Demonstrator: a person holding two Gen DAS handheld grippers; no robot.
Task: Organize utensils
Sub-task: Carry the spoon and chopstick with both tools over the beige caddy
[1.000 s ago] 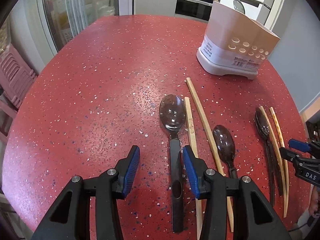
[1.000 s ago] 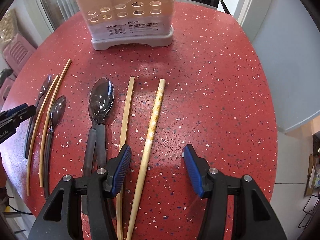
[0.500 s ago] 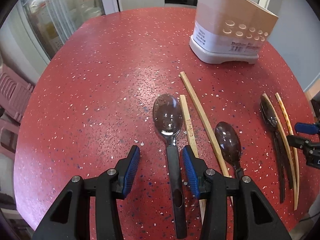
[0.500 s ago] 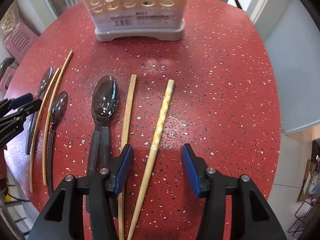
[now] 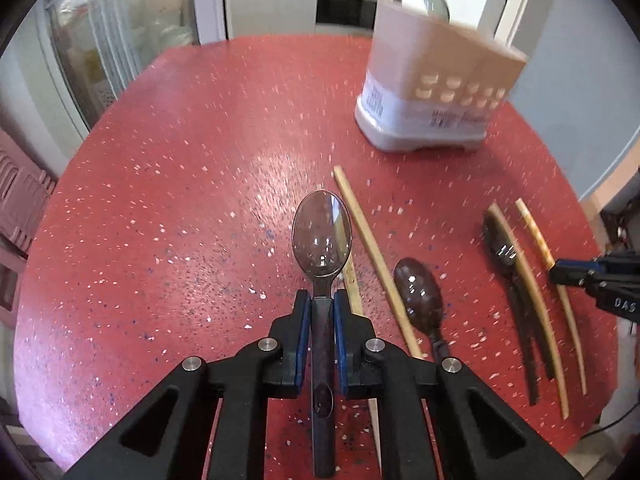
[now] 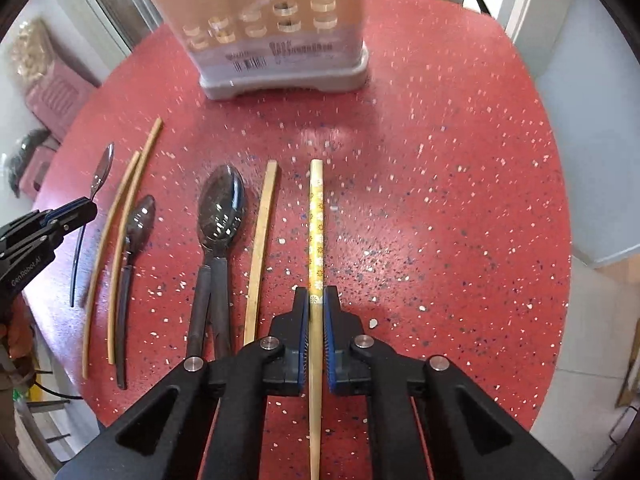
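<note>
L gripper (image 5: 321,304) closing on a clear smoky spoon (image 5: 322,236) w/ dark handle, near-centre of the red table (image 5: 168,208). R gripper (image 6: 316,300) clamped on a yellow flower-print chopstick (image 6: 316,216), right of the other utensils. Holder (image 6: 276,36) sits far.

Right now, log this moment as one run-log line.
left tool: closing on spoon | right tool: shut on chopstick | holder: upright | table: other utensils lying

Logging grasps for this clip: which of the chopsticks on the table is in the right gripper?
The flower-patterned chopstick, rightmost in the row; the right gripper is clamped on it. The other chopsticks are plain.
</note>
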